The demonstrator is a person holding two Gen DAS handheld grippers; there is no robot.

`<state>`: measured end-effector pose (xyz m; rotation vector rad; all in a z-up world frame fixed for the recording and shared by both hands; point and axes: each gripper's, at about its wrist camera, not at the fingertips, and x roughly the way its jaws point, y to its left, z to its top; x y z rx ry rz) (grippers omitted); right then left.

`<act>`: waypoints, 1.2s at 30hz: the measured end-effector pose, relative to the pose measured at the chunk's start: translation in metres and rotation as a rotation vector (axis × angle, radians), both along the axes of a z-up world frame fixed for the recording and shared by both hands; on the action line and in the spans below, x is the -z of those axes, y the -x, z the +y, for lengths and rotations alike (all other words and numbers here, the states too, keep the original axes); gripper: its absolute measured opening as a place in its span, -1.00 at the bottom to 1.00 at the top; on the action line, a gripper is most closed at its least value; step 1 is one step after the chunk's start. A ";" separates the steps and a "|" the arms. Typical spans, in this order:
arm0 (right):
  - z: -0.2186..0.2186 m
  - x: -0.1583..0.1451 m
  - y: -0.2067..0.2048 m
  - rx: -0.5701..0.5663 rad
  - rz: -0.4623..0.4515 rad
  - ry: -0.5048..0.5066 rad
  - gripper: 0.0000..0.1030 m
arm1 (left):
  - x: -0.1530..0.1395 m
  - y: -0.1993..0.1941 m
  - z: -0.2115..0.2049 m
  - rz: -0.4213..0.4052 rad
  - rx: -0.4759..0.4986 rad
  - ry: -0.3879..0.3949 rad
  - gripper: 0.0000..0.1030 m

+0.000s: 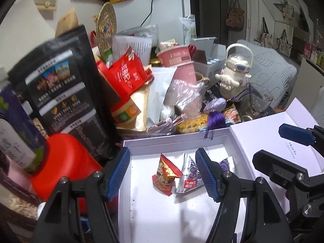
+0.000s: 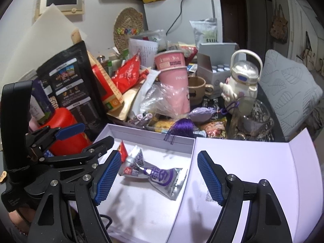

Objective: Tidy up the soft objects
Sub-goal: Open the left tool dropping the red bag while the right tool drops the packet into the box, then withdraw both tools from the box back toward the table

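Note:
A white open box (image 1: 174, 144) (image 2: 149, 134) holds snack packets: a red one (image 1: 165, 177) (image 2: 123, 148), a silver one with a red label (image 1: 187, 180) (image 2: 132, 162) and a silver one with purple print (image 2: 164, 177). My left gripper (image 1: 163, 174) is open and empty, hovering over the box above the red and silver packets. My right gripper (image 2: 158, 177) is open and empty above the purple-print packet and the box's right wall. The right gripper shows at the right of the left wrist view (image 1: 287, 147); the left gripper shows at the left of the right wrist view (image 2: 81, 135).
The box's open lid (image 1: 283, 141) (image 2: 253, 162) lies to the right. Behind the box is a pile: black pouch (image 1: 60, 85), red jar (image 1: 66, 162), pink cups (image 2: 174, 81), purple tassel sachet (image 2: 200, 114), white character bottle (image 2: 241, 81), glass (image 2: 251, 117).

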<state>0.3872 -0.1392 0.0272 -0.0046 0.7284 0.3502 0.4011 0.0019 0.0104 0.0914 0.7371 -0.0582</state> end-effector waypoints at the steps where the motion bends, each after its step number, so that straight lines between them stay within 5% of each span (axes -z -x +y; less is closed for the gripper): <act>1: 0.000 -0.003 0.003 0.000 -0.006 0.000 0.52 | -0.005 0.004 0.000 -0.008 -0.001 0.000 0.29; 26: -0.021 -0.116 0.155 0.039 -0.258 0.010 0.52 | -0.114 0.137 -0.010 -0.213 0.041 0.014 0.30; 30: -0.021 -0.123 0.183 0.048 -0.297 0.014 0.58 | -0.120 0.162 -0.009 -0.244 0.051 0.019 0.55; 36: -0.026 -0.126 0.225 0.056 -0.339 0.001 0.70 | -0.125 0.198 -0.003 -0.262 0.066 0.034 0.56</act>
